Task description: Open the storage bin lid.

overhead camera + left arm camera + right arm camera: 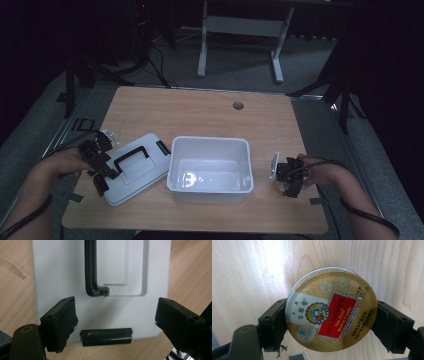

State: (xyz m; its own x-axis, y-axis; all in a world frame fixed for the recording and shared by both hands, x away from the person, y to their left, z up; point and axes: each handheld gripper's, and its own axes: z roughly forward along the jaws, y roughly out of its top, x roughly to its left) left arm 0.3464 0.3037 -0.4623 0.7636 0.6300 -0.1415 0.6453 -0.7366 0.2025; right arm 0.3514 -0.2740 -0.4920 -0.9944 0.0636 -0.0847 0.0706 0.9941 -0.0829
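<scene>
Between the right hand-held gripper's jaws: a labelled candy tin.

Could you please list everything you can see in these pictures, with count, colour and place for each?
Table: one, light wood, under everything; a round hole near its far edge.
Box: one, white, open and empty, at the table's middle.
Lid: one, white with a black handle and black clips, flat on the table left of the box.
Candy tin: one, round, gold with a red label, held between the right gripper's jaws above the table, right of the box.
Desk frame: one, white-legged, on the floor beyond the table.
Left gripper: one, black, jaws open over the near end of the lid.
Right gripper: one, black, shut on the tin.
Forearms: two, entering from the bottom corners.
</scene>
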